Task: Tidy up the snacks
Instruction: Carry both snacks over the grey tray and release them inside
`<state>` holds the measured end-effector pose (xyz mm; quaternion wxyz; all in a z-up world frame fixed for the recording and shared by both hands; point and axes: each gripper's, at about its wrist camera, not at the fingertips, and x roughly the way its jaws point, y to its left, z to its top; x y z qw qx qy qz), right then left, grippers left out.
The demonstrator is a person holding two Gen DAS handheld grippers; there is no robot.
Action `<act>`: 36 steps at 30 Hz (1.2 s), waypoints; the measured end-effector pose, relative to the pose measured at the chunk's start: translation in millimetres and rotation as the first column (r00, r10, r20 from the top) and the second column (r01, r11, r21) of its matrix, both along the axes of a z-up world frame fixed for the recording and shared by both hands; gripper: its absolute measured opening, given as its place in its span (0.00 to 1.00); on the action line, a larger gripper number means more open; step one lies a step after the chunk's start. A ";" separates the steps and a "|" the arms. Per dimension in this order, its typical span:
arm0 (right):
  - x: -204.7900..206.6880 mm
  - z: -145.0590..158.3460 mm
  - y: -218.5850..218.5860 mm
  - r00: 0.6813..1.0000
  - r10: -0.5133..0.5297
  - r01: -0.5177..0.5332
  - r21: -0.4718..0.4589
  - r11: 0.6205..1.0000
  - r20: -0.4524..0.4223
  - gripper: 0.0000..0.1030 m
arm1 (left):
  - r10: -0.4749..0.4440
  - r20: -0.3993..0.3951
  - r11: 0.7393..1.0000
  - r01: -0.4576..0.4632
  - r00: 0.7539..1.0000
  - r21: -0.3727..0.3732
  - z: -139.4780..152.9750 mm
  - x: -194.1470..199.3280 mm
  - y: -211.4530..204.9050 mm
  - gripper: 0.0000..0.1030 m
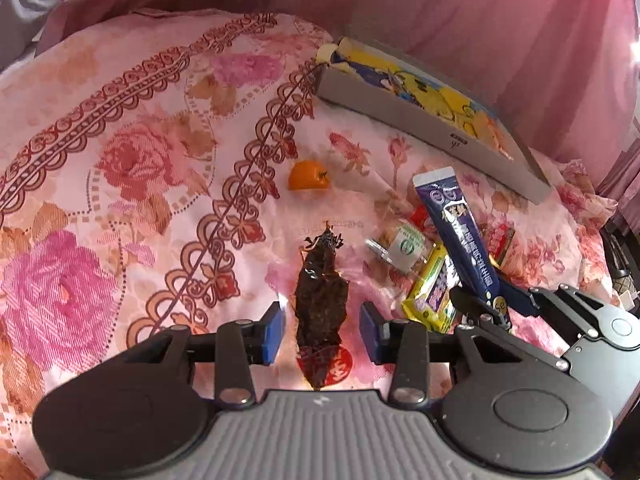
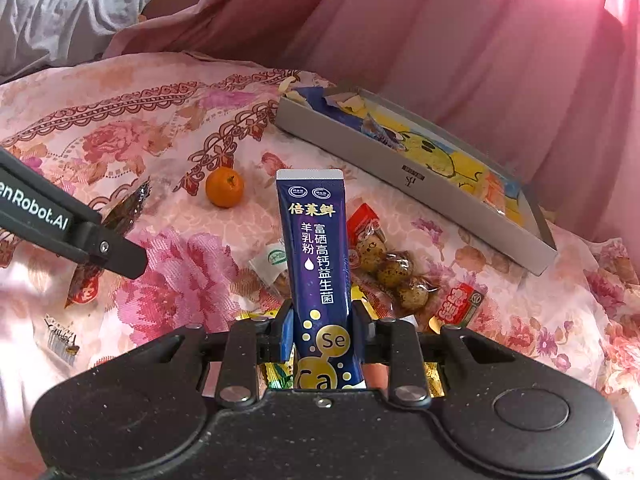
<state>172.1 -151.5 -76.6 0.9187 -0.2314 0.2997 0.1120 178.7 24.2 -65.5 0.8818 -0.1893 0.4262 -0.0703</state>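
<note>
While the right gripper [image 2: 322,332] pinches the light, stiff goat-milk powder stick [image 2: 316,264] low down, the spread left gripper [image 1: 322,326] straddles the limp dried-meat packet [image 1: 320,308]; box [image 2: 344,148] at 1 o'clock.

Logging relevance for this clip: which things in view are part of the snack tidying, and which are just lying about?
Part of the job:
- blue sachet, clamped in the right gripper
- dark dried-snack packet, between the open left gripper fingers
- quail egg pack
- yellow packet
- orange
- shallow box

Lying about:
- floral bedspread
- pink curtain
</note>
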 end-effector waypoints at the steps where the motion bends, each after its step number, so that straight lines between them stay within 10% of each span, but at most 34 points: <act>1: 0.1 0.6 0.2 1.000 0.000 0.000 0.002 1.000 0.002 0.29 | 0.001 0.009 1.000 -0.001 1.000 -0.002 1.5 0.0 0.0 0.42; 19: 32.6 35.8 -33.6 0.976 -0.094 0.078 0.088 0.993 0.195 0.29 | 0.030 0.162 0.999 -0.025 0.986 -0.029 73.5 79.5 -27.8 0.42; 36: 115.5 73.3 -111.7 0.823 -0.302 0.171 0.298 0.939 0.482 0.29 | 0.113 0.251 0.981 -0.069 0.961 -0.180 94.3 217.5 -110.0 0.43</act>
